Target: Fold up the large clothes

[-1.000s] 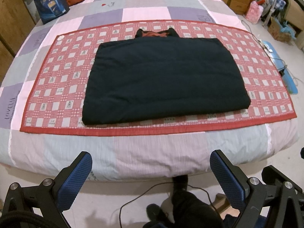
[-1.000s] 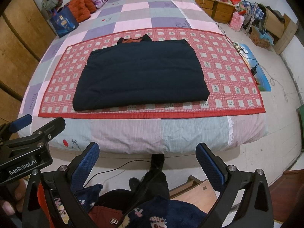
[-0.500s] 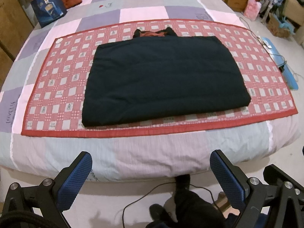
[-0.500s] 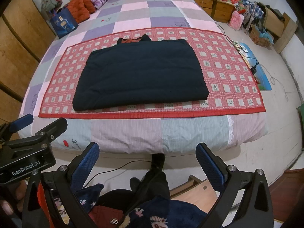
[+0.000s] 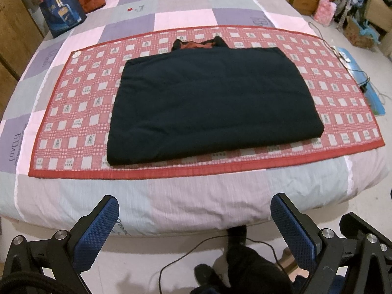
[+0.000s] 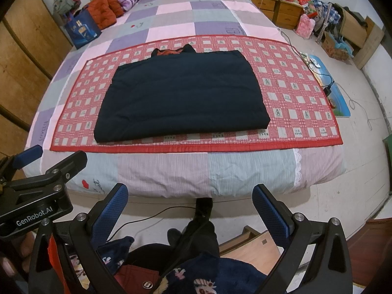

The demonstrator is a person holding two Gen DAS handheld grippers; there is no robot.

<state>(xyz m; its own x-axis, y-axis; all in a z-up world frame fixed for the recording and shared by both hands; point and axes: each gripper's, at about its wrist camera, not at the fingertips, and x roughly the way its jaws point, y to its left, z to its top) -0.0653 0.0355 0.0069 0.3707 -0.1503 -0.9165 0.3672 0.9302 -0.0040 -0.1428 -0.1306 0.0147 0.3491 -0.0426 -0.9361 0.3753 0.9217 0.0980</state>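
A large dark navy garment (image 5: 210,103) lies folded into a flat rectangle on a red checked mat (image 5: 73,112) on the bed; its collar with red lining (image 5: 198,44) pokes out at the far edge. It also shows in the right wrist view (image 6: 181,95). My left gripper (image 5: 193,223) is open and empty, held off the foot of the bed, well short of the garment. My right gripper (image 6: 189,210) is open and empty, also back from the bed edge. The left gripper's body (image 6: 36,196) shows at the left of the right wrist view.
The bed has a pink, grey and purple patchwork cover (image 6: 208,169). A blue bag (image 5: 62,16) and red clothes (image 6: 105,9) sit at its far left. Wooden drawers (image 6: 276,9) and clutter stand at the right. A cable (image 5: 196,247) and my legs are on the floor below.
The left gripper has tilted and moved slightly closer to the bed, so the garment sits lower in its view. The right gripper has barely moved. The garment is unchanged.
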